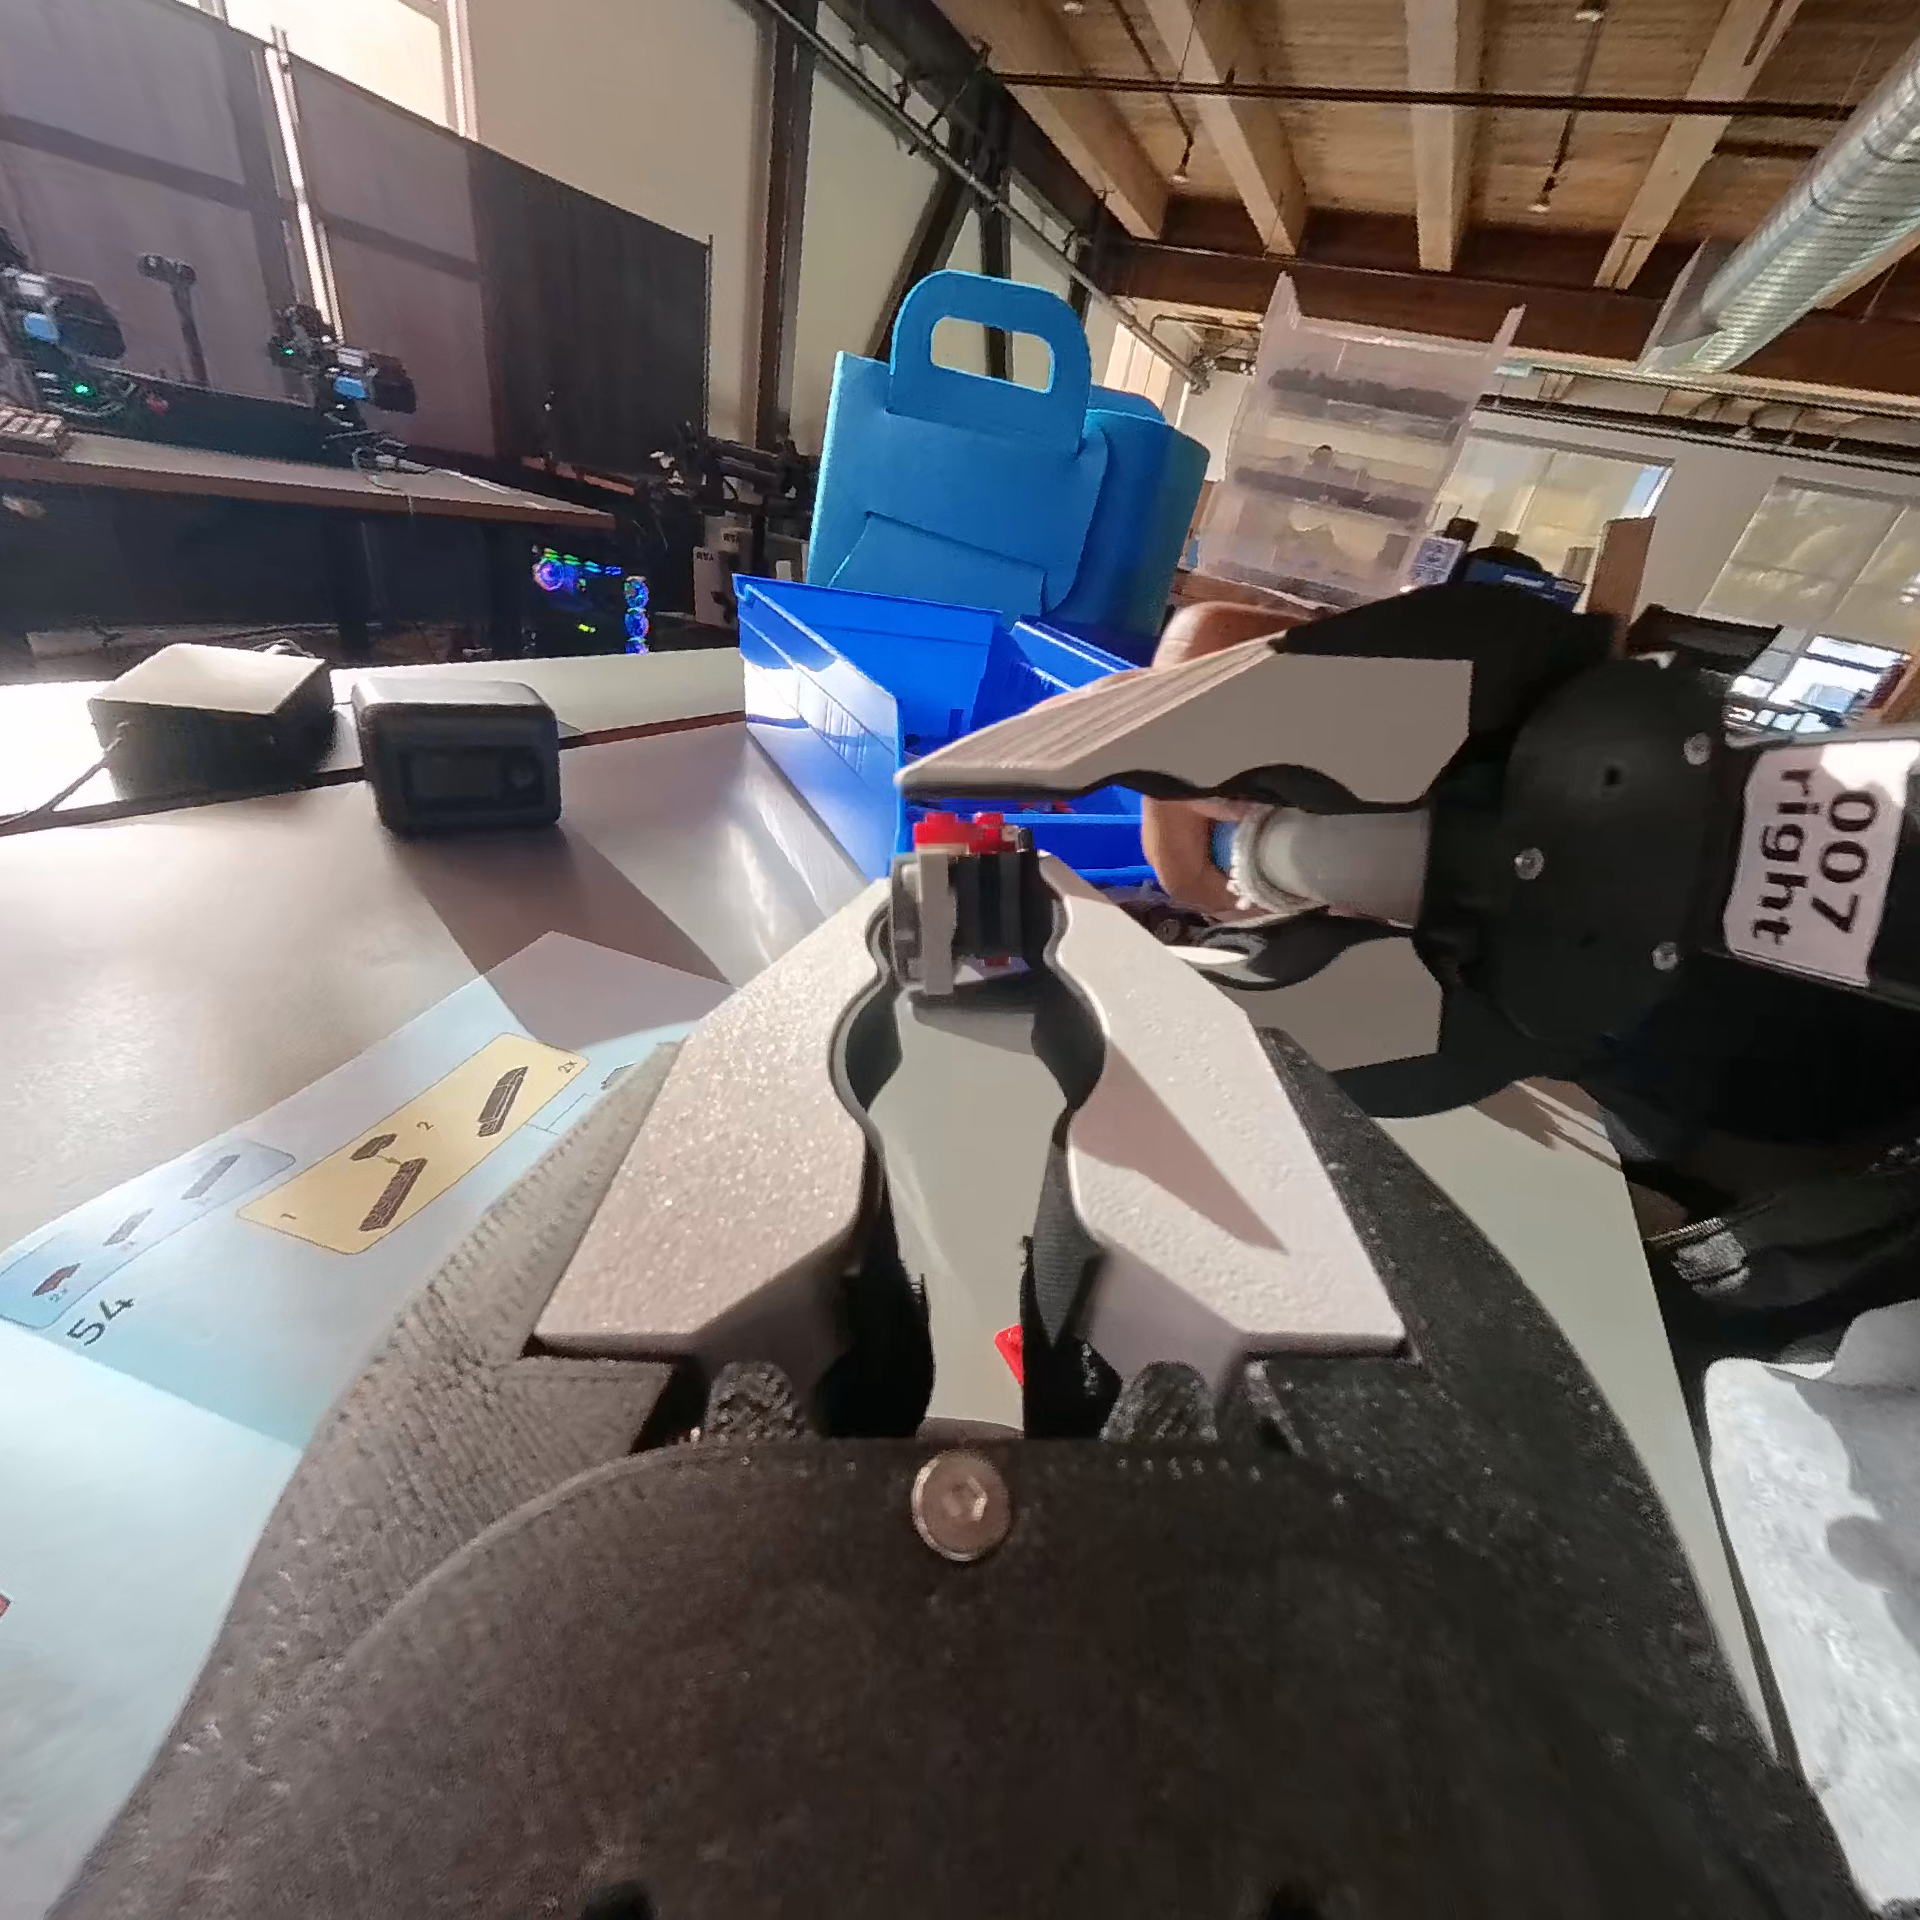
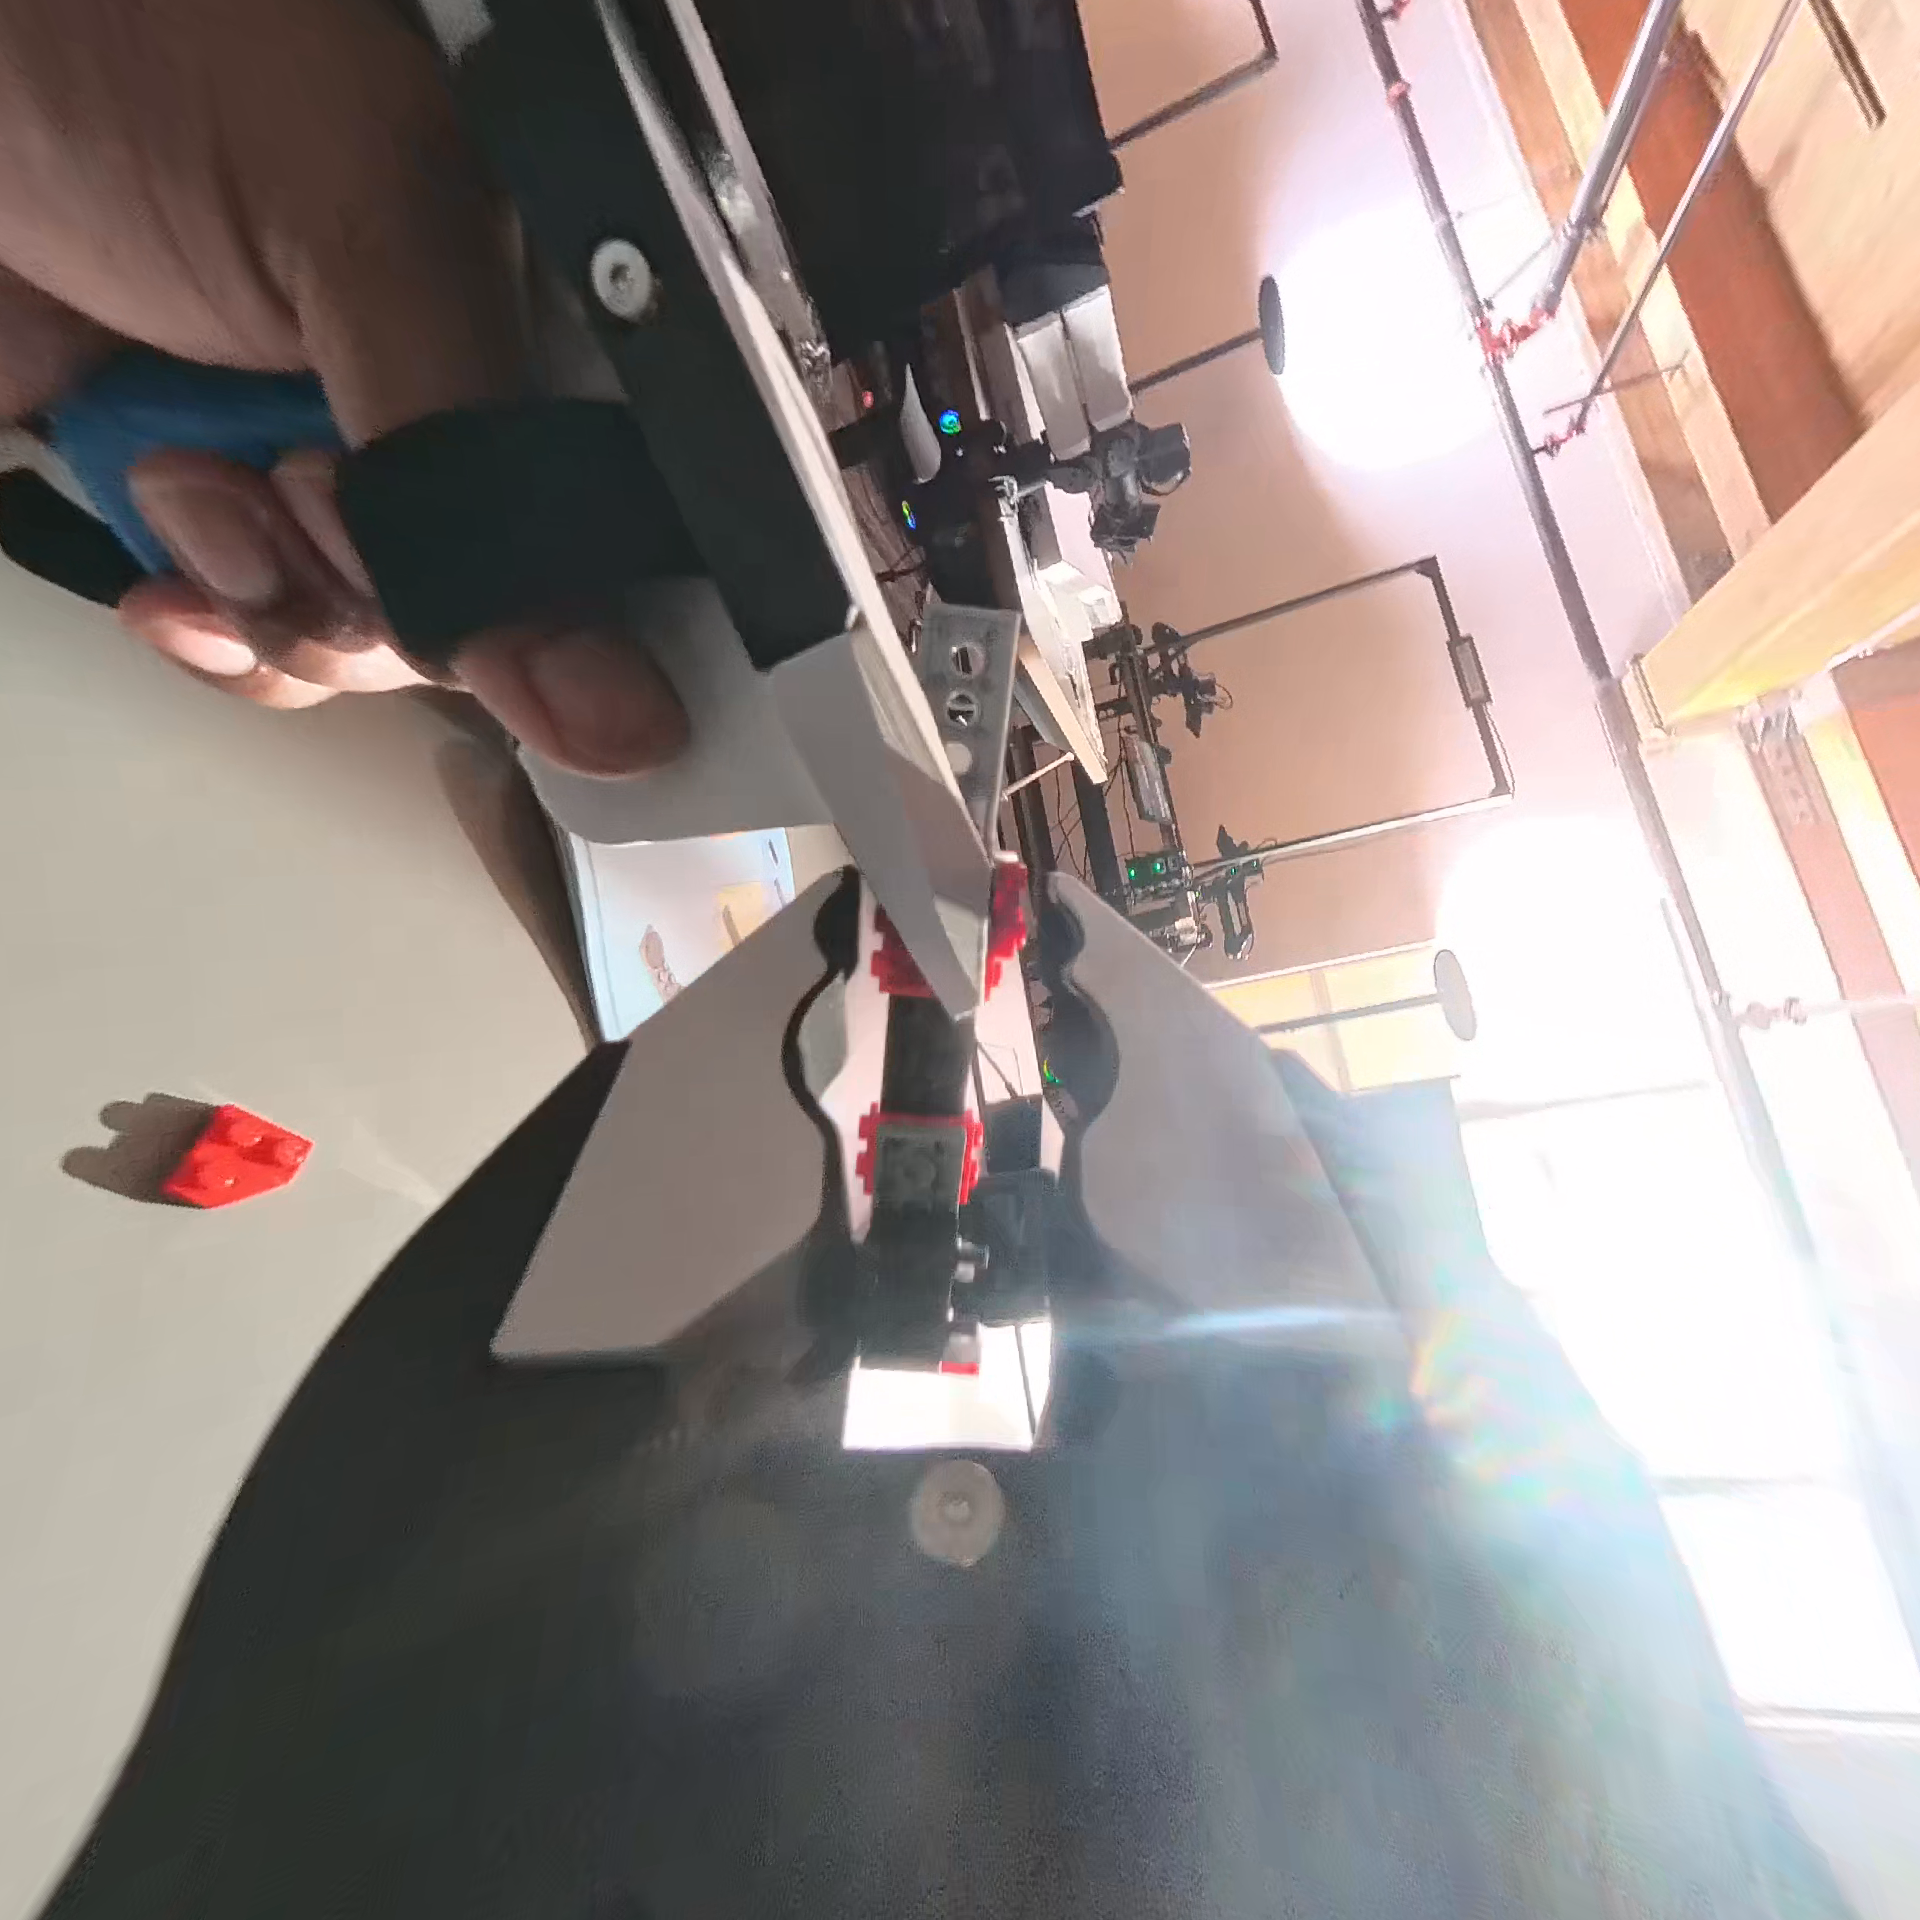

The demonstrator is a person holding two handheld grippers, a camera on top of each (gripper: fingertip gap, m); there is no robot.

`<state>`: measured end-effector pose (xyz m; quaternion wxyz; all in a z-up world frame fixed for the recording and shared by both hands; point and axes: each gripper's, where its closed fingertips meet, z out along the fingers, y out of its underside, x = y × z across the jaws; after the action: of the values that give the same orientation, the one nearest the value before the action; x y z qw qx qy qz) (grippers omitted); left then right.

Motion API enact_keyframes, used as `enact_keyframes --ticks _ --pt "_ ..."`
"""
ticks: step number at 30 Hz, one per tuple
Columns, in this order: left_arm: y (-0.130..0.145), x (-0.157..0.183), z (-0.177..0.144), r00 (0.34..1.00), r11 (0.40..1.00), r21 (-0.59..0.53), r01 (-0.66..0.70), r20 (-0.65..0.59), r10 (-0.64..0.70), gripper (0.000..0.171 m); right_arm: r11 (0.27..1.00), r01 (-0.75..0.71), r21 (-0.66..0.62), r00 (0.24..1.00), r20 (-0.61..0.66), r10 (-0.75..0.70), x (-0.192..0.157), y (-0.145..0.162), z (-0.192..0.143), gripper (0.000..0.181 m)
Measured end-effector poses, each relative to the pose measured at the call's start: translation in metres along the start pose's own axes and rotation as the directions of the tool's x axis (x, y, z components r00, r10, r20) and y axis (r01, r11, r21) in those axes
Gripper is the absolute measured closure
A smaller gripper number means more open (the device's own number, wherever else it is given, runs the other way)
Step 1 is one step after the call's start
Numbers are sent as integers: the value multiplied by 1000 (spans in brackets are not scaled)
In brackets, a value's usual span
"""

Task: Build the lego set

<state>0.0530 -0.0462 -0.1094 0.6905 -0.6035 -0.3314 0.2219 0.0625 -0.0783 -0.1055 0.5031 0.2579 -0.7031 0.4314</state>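
The left gripper (image 1: 966,914) has its jaws closed on a small lego build (image 1: 961,904) of grey, black and red parts, held above the tabletop (image 1: 260,935). The right gripper (image 2: 940,997) comes from the side; its jaws stand around the same build (image 2: 914,1091), but I cannot tell if they press it. One red brick (image 2: 234,1166) lies alone on the tabletop. A blue bin (image 1: 831,707) stands at the far edge, and the manual (image 1: 260,1247) lies near the left edge.

Booklet (image 1: 260,1195) on table (image 1: 312,935) left, bin (image 1: 831,707) ahead, bag (image 1: 987,468) behind it
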Motion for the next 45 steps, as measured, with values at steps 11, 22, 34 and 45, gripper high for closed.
enact_keyframes --ticks 11,22,34,45 --pt "15 4 11 994 987 -120 109 5 -110 151 963 -224 -150 973 21 230 -14 44 -15 161" --pt "-16 22 35 981 982 7 188 -42 -188 120 551 -832 -62 550 27 835 0 64 -33 163" --pt "23 38 50 991 987 -123 -100 75 110 121 -592 -805 33 -572 220 790 9 89 -45 163" --pt "34 38 46 971 963 -238 -124 172 168 134 -691 -721 59 -654 273 706 3 82 -49 162"
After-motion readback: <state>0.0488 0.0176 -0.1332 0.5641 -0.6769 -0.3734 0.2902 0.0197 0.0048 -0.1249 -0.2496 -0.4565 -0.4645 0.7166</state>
